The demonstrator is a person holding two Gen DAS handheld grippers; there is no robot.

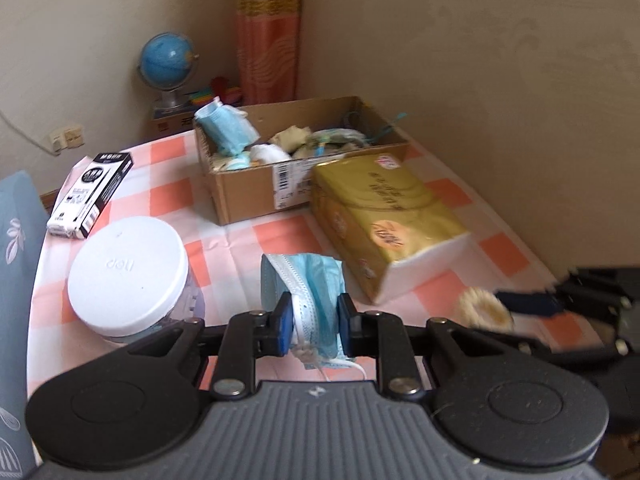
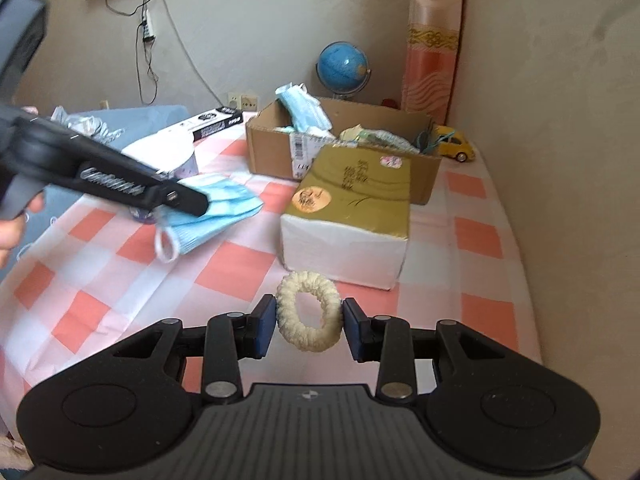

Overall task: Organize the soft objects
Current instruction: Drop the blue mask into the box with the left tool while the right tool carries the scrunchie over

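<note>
A: What are the two claws doing?

B: The left gripper (image 1: 313, 322) is clamping a folded blue face mask (image 1: 304, 280), both pads pressing on it, with the mask hanging clear of the checked tablecloth (image 1: 256, 236). The right gripper (image 2: 309, 326) is pinching a cream hair scrunchie (image 2: 309, 312) between its pads, just in front of the gold tissue pack (image 2: 352, 204).

A: And the best way on from here?

B: I'm judging that both are heading for the cardboard box (image 1: 248, 194), which is already holding masks and other soft bits. Each load is hanging low, so it's worth lifting over the box wall rather than dragging. The mask's ear loop is dangling and could be catching on the rim. The left one is passing near the white-lidded jar (image 1: 126, 276); the right one is needing to clear the tissue pack.

A: Is any writing showing?

B: The jar lid is reading "deli". The tissue pack and the black-and-white carton (image 1: 90, 196) are carrying print too blurred to read. The box is wearing a barcode sticker.
</note>
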